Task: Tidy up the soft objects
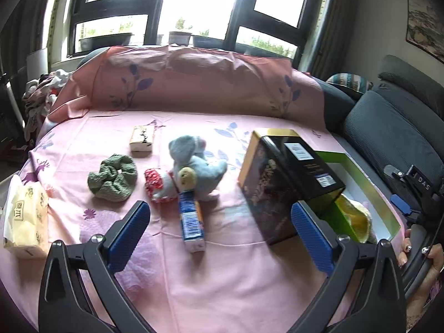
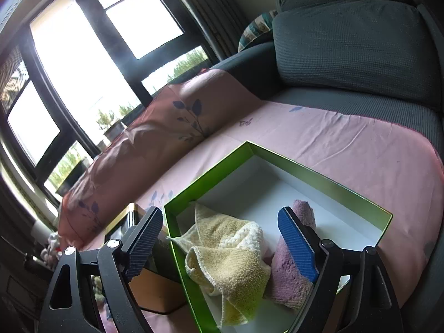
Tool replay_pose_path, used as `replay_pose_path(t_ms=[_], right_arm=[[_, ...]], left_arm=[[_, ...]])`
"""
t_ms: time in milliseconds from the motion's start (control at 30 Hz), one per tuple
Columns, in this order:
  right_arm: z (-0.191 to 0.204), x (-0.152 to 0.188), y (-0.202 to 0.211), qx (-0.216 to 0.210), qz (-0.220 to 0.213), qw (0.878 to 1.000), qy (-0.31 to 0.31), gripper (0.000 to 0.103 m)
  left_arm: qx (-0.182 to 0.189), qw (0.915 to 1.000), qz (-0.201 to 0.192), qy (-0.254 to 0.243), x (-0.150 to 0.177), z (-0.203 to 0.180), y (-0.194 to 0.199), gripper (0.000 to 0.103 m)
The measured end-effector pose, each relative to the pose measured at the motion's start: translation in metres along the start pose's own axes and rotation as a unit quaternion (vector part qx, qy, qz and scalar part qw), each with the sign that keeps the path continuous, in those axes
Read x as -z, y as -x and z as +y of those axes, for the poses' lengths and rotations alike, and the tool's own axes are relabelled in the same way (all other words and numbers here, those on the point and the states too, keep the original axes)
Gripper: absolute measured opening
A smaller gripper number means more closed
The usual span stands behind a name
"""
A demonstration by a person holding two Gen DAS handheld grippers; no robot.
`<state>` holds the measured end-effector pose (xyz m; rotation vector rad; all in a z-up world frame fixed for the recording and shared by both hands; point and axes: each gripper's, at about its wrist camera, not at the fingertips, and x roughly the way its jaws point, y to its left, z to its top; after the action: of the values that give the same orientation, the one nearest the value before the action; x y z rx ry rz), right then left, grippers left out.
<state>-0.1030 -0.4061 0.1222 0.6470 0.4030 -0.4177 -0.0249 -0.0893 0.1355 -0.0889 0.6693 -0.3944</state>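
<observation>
Right wrist: two towels (image 2: 230, 252) (yellow, mauve), one box (image 2: 319, 177)

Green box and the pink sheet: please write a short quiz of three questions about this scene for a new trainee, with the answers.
1. True or false: the green box already holds a yellow towel and a pink cloth.
2. Which lies closest to the plush elephant? A) green scrunchie B) red patterned pouch C) tissue pack
3. Fill in: both the left gripper and the right gripper are ____ and hold nothing.

Key: 1 true; 2 B; 3 open.
</observation>
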Motion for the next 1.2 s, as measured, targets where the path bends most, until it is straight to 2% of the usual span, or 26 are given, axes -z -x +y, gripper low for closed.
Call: replay_pose_path(t_ms=[67, 167, 300, 533, 667, 833, 1000, 1100, 1200], right_arm=[[0.005, 0.002, -0.004, 0.006, 0.002, 1.0, 0.011, 0.095], [0.012, 0.005, -0.008, 0.019, 0.007, 1.0, 0.019, 0.095], [0.024, 0.01, -0.007, 0.014, 0.006, 0.999, 0.04, 0.095], [0.046, 0.021, -0.011, 0.033, 0.008, 0.995, 0.097, 0.095], [0.057, 0.027, -0.013, 0.042, 0.008, 0.992, 0.118, 0.095], [0.074, 0.035, -0.009, 0.03, 0.005, 0.989, 0.145, 0.095], [0.098, 0.047, 0.003, 0.031, -0.004, 0.983, 0.183, 0.095], [0.118, 0.054, 0.016, 0.009, -0.012, 0.979, 0.205, 0.095], [0.139, 0.064, 0.025, -0.047, 0.007, 0.975, 0.216, 0.095]], left_arm=[[-0.016, 0.9997, 0.004, 0.018, 0.002, 0.018, -0.003, 0.102], [-0.037, 0.9986, 0.01, 0.035, 0.007, 0.041, -0.004, 0.102], [-0.056, 0.9967, 0.005, 0.059, 0.011, 0.067, -0.003, 0.102], [-0.07, 0.994, 0.002, 0.084, 0.017, 0.096, 0.004, 0.102], [-0.065, 0.9921, 0.001, 0.107, 0.018, 0.112, 0.013, 0.102], [-0.073, 0.9877, -0.009, 0.138, 0.024, 0.129, 0.023, 0.102], [-0.071, 0.984, 0.025, 0.162, 0.032, 0.145, 0.013, 0.102], [-0.062, 0.9835, 0.031, 0.167, 0.033, 0.148, 0.012, 0.102], [-0.064, 0.9832, 0.044, 0.166, 0.035, 0.15, 0.008, 0.101]])
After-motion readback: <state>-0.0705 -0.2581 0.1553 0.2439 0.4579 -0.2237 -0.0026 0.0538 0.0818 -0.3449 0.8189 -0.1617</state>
